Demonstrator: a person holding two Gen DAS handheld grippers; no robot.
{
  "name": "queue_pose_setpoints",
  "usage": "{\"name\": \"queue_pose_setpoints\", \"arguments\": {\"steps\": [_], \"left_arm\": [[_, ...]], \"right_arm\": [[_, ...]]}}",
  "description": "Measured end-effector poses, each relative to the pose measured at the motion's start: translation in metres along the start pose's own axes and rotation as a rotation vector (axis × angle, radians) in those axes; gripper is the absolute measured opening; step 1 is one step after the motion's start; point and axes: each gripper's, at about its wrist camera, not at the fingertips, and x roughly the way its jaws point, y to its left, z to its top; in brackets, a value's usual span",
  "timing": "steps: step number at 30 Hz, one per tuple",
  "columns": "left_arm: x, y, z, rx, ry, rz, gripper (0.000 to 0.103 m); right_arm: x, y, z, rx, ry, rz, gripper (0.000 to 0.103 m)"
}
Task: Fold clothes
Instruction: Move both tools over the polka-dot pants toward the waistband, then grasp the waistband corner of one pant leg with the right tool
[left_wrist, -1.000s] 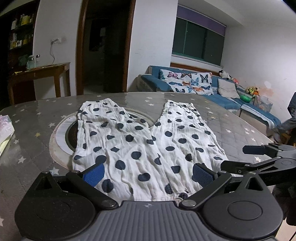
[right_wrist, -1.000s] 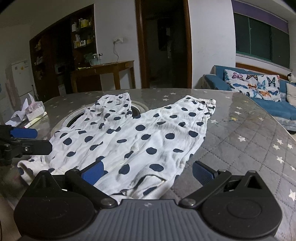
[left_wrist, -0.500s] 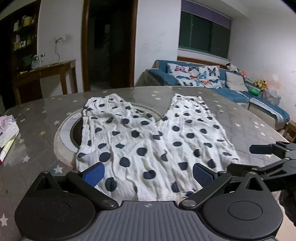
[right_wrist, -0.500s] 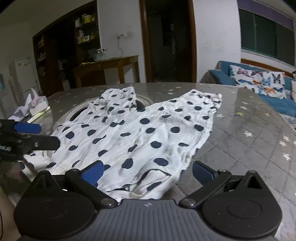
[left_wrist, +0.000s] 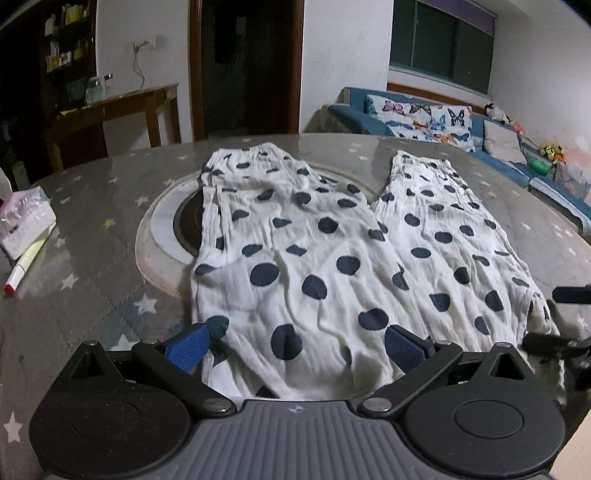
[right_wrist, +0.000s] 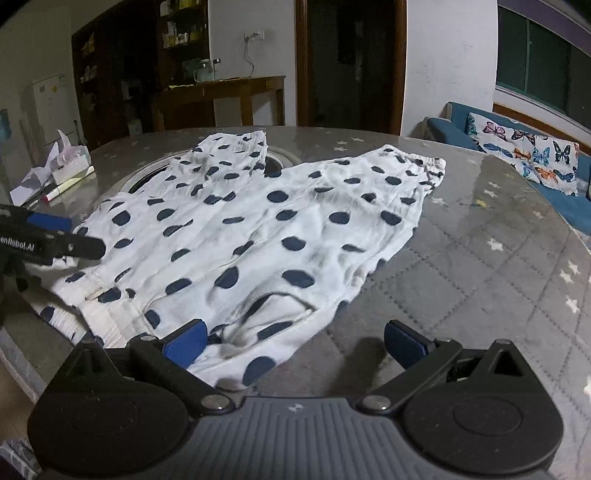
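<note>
White trousers with dark blue dots (left_wrist: 332, 258) lie spread flat on the round table, waistband toward me and both legs pointing away; they also show in the right wrist view (right_wrist: 258, 236). My left gripper (left_wrist: 295, 347) is open, low over the waistband's left part, its blue pads either side of the cloth. My right gripper (right_wrist: 295, 341) is open at the waistband's right corner, with the left pad over cloth and the right pad over bare table. Each gripper's fingers show at the edge of the other's view.
The grey star-patterned table (left_wrist: 92, 229) has a round inset ring (left_wrist: 162, 229) under the left leg. A tissue pack (left_wrist: 22, 221) and a marker pen (left_wrist: 26, 266) lie at the left. A blue sofa (left_wrist: 424, 118) and a wooden side table (left_wrist: 122, 107) stand beyond.
Both grippers have moved forward and down toward the waistband, so the trousers fill more of each view. Both stay open. The trousers have not moved.
</note>
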Motion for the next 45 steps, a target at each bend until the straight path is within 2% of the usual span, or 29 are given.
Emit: {"name": "queue_pose_setpoints", "arguments": {"steps": [4,9,16,18,23,29,32,36,45], "left_arm": [[-0.009,0.002,0.008,-0.013,-0.020,-0.020,0.103],[-0.017,0.001,0.027,-0.023,-0.057,-0.050,0.103],[0.014,-0.001,0.044,-0.027,-0.004,-0.046,0.101],[0.025,0.000,0.043,-0.021,0.023,-0.032,0.098],[0.047,0.009,0.035,-0.031,0.098,0.005,0.094],[0.039,0.006,0.040,-0.026,0.082,0.004,0.093],[0.032,-0.004,0.048,-0.019,0.056,-0.023,0.093],[0.028,-0.025,0.052,0.016,0.046,-0.103,0.093],[0.046,-0.070,0.029,0.167,0.114,-0.248,0.091]], "right_arm": [[-0.002,-0.006,0.017,-0.014,-0.031,0.006,0.103],[0.014,-0.011,0.044,-0.024,-0.047,0.058,0.102],[0.051,-0.025,0.072,0.001,-0.017,0.126,0.097],[0.062,-0.033,0.079,0.014,-0.006,0.133,0.095],[0.085,-0.049,0.082,0.030,0.051,0.098,0.090],[0.093,-0.054,0.090,-0.026,0.073,0.067,0.087],[0.097,-0.055,0.102,-0.046,0.061,0.059,0.087],[0.110,-0.055,0.114,-0.065,0.062,0.048,0.087],[0.141,-0.067,0.124,-0.071,0.097,0.043,0.086]]}}
